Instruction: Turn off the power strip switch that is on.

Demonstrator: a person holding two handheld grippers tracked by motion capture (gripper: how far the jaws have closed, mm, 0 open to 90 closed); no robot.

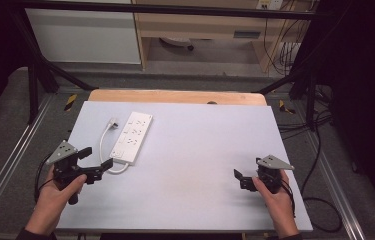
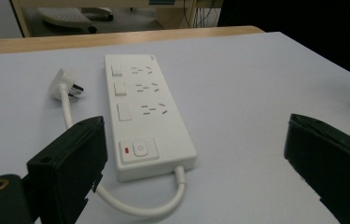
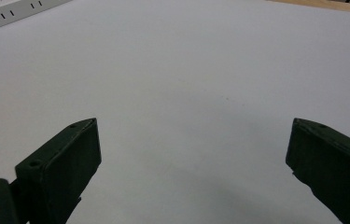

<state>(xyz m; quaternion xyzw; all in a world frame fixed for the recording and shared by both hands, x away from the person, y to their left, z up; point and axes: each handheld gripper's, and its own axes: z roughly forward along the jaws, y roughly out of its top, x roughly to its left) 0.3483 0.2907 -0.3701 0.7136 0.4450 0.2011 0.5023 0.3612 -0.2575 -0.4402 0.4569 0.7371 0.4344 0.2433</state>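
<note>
Left gripper point(image 1: 94, 158) has jaws wide, right by the power strip point(image 2: 144, 112) (red light visible up close). Right gripper point(image 1: 238, 177) faces bare desk point(image 3: 200, 70), jaws wide too.

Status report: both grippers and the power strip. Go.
Left gripper open, just short of power strip. Right gripper open over bare table. Strip flat, plug loose beside it. Nothing in the way.

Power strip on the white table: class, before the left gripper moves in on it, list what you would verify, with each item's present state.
1. Left gripper open: ok, jaws wide apart.
2. Right gripper open, away from the strip: ok.
3. Power strip lies flat, sockets up: ok.
4. Plug lies loose on the table: ok.
5. Cable loops under the left gripper: not ok, may snag.
6. Strip switched on: cannot tell.
</note>
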